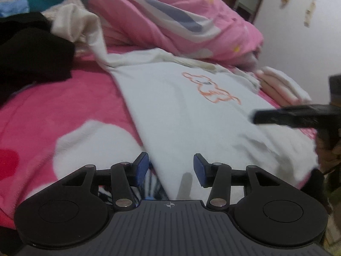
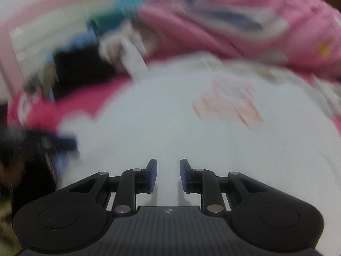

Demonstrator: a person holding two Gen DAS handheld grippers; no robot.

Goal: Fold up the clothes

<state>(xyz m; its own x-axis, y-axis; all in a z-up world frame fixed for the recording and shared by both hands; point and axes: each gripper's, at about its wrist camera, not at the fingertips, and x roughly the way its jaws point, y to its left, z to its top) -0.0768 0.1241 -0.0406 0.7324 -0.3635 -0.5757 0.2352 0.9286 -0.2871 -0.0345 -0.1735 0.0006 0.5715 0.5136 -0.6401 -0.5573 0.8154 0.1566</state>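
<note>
Gaping left gripper [image 1: 170,168] and right gripper [image 2: 168,175] over white shirt [image 1: 191,111]

shirt [image 1: 191,115]: white, with an orange line drawing of a bear [image 1: 210,88] on it
bed sheet [image 1: 64,106]: bright pink with big white patches and a red spot
blanket [image 1: 170,17]: pink, with white and grey-blue stripes and small yellow shapes
dark clothes [image 1: 29,49]: black
folded pile [image 1: 281,85]: pale pink and white
left gripper [image 1: 170,168]: black with blue pads
right gripper [image 2: 168,175]: black with blue pads
wall [image 1: 298,42]: white
</note>
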